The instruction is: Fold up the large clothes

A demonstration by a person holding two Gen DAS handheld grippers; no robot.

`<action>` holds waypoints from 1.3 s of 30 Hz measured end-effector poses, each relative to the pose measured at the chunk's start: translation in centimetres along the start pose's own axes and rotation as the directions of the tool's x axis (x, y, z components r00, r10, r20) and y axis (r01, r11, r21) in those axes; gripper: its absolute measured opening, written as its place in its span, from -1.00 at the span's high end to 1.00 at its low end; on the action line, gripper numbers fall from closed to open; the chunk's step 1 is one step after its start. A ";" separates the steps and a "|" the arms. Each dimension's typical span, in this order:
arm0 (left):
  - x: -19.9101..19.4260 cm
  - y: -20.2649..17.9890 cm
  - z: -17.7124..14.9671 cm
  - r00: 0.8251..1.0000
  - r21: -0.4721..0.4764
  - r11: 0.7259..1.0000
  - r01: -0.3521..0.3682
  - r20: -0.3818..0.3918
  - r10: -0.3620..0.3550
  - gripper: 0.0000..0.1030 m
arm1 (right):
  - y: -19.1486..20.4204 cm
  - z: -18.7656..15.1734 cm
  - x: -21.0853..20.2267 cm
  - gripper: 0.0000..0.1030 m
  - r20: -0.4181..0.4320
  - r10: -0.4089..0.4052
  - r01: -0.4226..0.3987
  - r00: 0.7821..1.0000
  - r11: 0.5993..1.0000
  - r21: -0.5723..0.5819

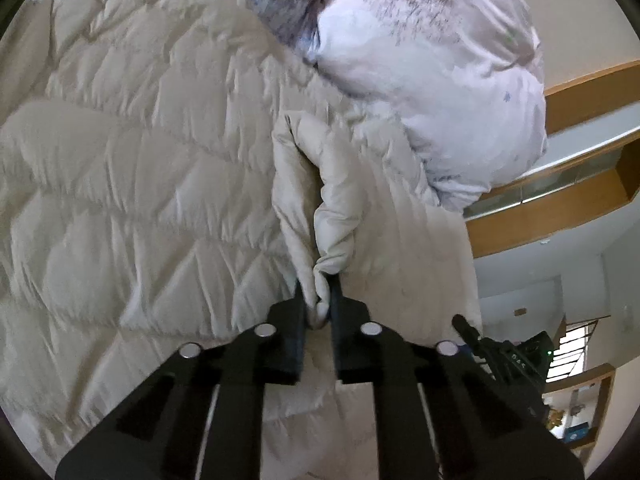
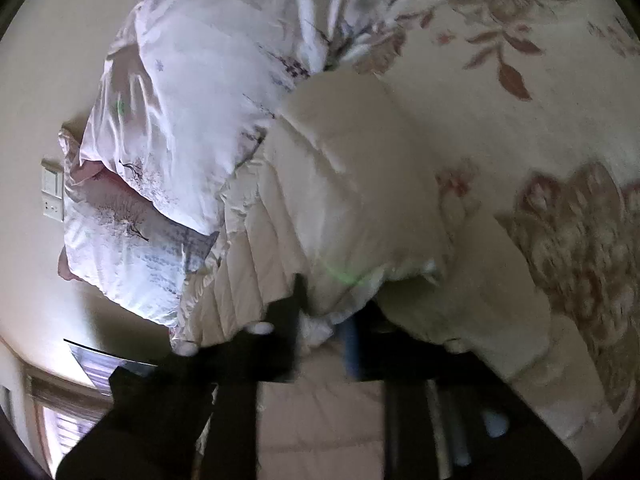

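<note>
A cream quilted padded garment (image 1: 152, 184) fills most of the left wrist view and lies on the bed. My left gripper (image 1: 319, 300) is shut on a bunched edge of it (image 1: 320, 216). In the right wrist view the same cream garment (image 2: 352, 184) lies folded over itself in a thick roll. My right gripper (image 2: 320, 320) is shut on a pinch of its edge; the view is blurred. The other gripper (image 1: 504, 352) shows at the lower right of the left wrist view.
A white printed duvet or pillow heap (image 1: 432, 72) lies beyond the garment, also in the right wrist view (image 2: 168, 128). A floral bed cover (image 2: 540, 120) spreads right. Wooden shelving (image 1: 560, 184) and a wall switch (image 2: 53, 190) are behind.
</note>
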State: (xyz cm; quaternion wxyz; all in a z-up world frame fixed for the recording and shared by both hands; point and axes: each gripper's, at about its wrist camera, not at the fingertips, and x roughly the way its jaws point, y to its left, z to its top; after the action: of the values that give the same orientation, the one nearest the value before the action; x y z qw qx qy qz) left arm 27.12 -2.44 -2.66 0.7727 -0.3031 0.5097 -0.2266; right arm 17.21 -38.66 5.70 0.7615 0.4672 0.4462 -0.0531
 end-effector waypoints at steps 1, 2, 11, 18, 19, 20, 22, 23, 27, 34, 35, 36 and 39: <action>-0.5 0.0 0.2 1.000 0.008 1.000 -0.005 0.020 0.005 0.86 | 0.4 -0.1 0.1 0.85 -0.002 0.003 -0.003 1.000 1.000 -0.018; -1.2 0.1 0.4 0.999 0.014 1.000 -0.008 0.041 0.008 0.87 | 1.1 -0.4 0.3 0.86 -0.005 0.010 -0.010 1.000 0.999 -0.046; -4.2 3.6 0.1 0.991 -0.007 0.996 -0.092 0.092 0.092 0.87 | 4.2 -3.6 3.9 0.80 -0.103 -0.142 0.114 0.984 0.964 -0.239; -5.5 4.4 -0.2 0.991 -0.004 0.995 -0.098 0.091 0.098 0.30 | 8.4 -6.4 2.9 -0.13 -0.129 -0.263 0.179 0.956 0.874 -0.451; -6.5 4.4 -0.4 0.988 0.006 0.995 -0.104 0.114 0.103 0.12 | 9.7 -7.2 2.6 0.00 -0.137 -0.248 0.151 0.959 0.856 -0.495; -7.2 4.5 -0.5 0.985 0.007 0.994 -0.108 0.133 0.106 -0.14 | 10.9 -7.9 2.5 0.08 -0.141 -0.233 0.124 0.962 0.837 -0.532; -9.4 5.2 -1.1 0.978 0.005 0.994 -0.107 0.178 0.105 -0.25 | 13.3 -9.1 3.0 0.27 -0.138 -0.206 0.085 0.969 0.798 -0.597; -10.4 5.7 -1.4 0.976 0.003 0.995 -0.102 0.192 0.100 -0.25 | 14.6 -9.6 3.6 0.31 -0.121 -0.197 0.078 0.973 0.771 -0.632; -15.3 8.8 -3.5 0.951 -0.039 0.991 -0.127 0.278 0.133 -0.25 | 18.4 -11.5 7.3 0.46 -0.054 -0.211 0.103 0.976 0.664 -0.741; -24.7 16.9 -8.2 0.856 -0.258 0.952 -0.167 0.441 0.269 -0.25 | 22.4 -15.7 15.6 0.46 -0.075 -0.326 0.105 0.942 0.503 -0.858; -25.7 18.0 -8.7 0.843 -0.297 0.941 -0.159 0.456 0.286 -0.25 | 22.4 -16.6 17.2 0.46 -0.062 -0.375 0.127 0.925 0.460 -0.879; -26.5 18.8 -9.1 0.834 -0.325 0.933 -0.153 0.464 0.299 -0.25 | 22.3 -17.2 18.1 0.44 -0.046 -0.401 0.143 0.915 0.429 -0.892; -28.7 21.8 -10.2 0.808 -0.422 0.900 -0.108 0.490 0.327 -0.25 | 23.1 -17.3 18.5 0.43 -0.024 -0.403 0.156 0.915 0.406 -0.900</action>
State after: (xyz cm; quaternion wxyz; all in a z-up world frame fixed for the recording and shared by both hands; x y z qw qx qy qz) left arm 7.79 29.59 -2.22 0.8348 -0.4350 0.3315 0.0631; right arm 28.79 -6.43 4.66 0.8119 -0.0756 0.5675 0.1146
